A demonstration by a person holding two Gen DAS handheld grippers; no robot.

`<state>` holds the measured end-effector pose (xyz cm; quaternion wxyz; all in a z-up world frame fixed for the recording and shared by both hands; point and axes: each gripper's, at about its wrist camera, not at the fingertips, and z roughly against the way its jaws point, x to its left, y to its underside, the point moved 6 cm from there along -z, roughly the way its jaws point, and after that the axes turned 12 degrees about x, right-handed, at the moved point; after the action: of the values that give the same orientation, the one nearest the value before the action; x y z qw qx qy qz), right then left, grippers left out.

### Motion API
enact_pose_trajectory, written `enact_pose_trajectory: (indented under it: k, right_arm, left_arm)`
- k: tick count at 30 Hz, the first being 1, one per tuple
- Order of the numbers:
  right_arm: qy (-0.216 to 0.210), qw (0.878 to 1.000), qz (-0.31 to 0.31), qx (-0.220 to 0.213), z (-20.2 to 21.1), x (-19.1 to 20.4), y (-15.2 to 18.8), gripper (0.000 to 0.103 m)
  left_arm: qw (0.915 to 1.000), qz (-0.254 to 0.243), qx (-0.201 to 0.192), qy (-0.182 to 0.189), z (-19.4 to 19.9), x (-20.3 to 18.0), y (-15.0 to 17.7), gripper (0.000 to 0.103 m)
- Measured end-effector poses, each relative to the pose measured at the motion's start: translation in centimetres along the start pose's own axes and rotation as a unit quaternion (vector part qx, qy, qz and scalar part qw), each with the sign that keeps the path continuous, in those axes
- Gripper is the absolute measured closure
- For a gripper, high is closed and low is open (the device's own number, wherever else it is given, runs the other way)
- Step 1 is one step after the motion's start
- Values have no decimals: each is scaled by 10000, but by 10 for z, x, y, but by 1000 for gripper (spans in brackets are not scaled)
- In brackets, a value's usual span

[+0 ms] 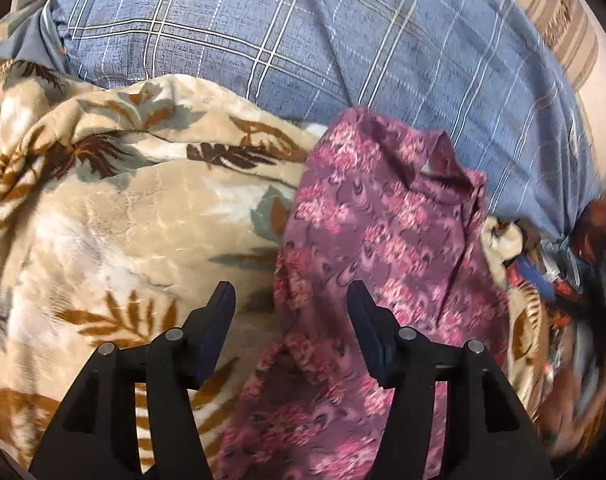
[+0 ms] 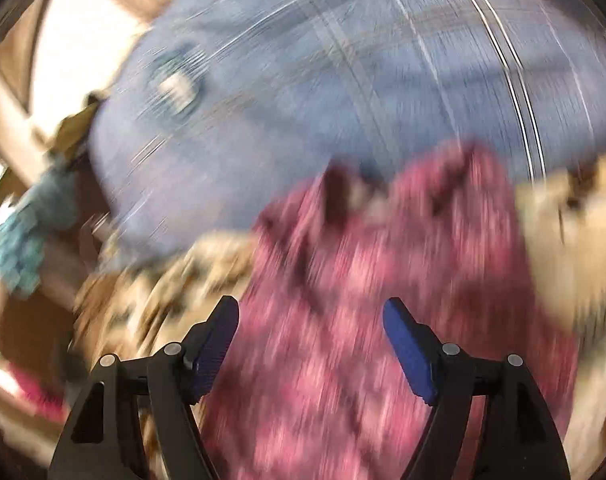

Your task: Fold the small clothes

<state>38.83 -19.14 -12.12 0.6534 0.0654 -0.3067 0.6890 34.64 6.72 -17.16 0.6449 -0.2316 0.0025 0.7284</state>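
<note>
A small purple and pink patterned garment [image 1: 375, 240] lies crumpled on a bed, stretching from the middle of the left wrist view down to its lower edge. My left gripper [image 1: 291, 300] is open and empty just above the garment's left edge. The right wrist view is heavily blurred by motion. The same garment [image 2: 343, 300] fills its lower middle. My right gripper [image 2: 311, 314] is open and empty above the garment.
A beige fleece blanket with brown leaf print [image 1: 103, 208] lies left of the garment. A blue plaid pillow or cover [image 1: 263, 32] lies behind it and also shows in the right wrist view [image 2: 303, 80]. Mixed coloured clothes [image 1: 551, 280] lie at the right.
</note>
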Motion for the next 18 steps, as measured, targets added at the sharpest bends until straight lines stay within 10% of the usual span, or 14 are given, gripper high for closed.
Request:
enact_pose_trajectory:
  k: [6, 8, 10, 18]
  right_arm:
    - [605, 9966, -112, 556, 15, -35, 167, 36]
    - [753, 9945, -251, 677, 15, -53, 187, 44]
    - [571, 9924, -528, 952, 1, -77, 205, 85]
    - [750, 9931, -617, 653, 42, -79, 213, 95]
  left_arm:
    - [9977, -634, -150, -207, 37, -25, 45, 46]
    - [9975, -623, -181, -288, 45, -23, 74, 46]
    - [9980, -496, -146, -356, 45, -11, 109, 45]
    - [9971, 458, 305, -530, 30, 57, 195, 45]
